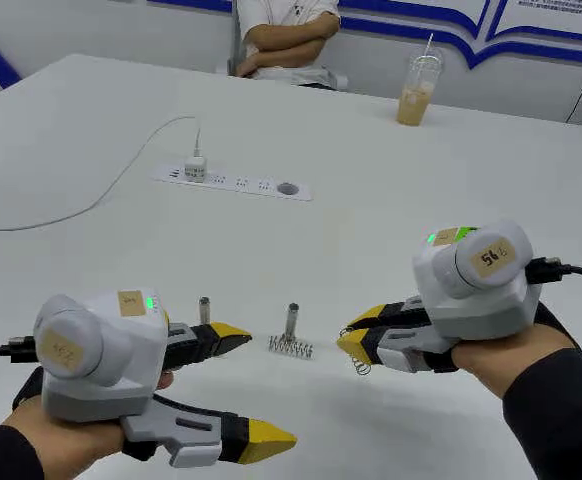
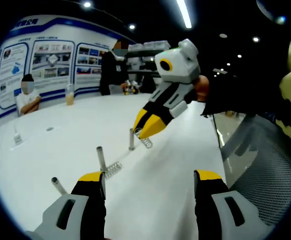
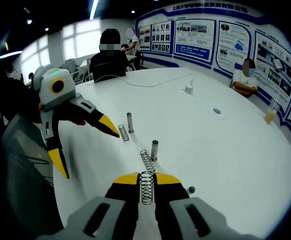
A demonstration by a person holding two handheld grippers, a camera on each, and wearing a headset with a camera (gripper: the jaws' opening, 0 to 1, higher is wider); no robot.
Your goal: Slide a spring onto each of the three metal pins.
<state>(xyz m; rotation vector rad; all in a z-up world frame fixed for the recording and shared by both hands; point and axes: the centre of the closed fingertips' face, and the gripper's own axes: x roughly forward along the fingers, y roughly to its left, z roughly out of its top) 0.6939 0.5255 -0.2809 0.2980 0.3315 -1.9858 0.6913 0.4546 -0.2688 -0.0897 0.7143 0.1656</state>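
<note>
1. Right gripper view: my right gripper (image 3: pixel 146 180) is clamped shut on a spring (image 3: pixel 146 192), the coil caught between the yellow tips.
2. The middle pin (image 3: pixel 154 149) stands at 12 o'clock from it, with a loose spring (image 3: pixel 146 160) lying by its foot.
3. The far pin (image 3: pixel 130 121) is at 11 o'clock from the middle pin, with a third spring (image 3: pixel 123 131) beside it.
4. Head view: my left gripper (image 1: pixel 256 385) gapes wide, holding nothing, at 7 o'clock from the middle pin.

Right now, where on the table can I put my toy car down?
The table is bare between the power strip and the pins, and from the cup down to the right gripper. It's crowded near the pins, the loose spring and the left gripper.
</note>
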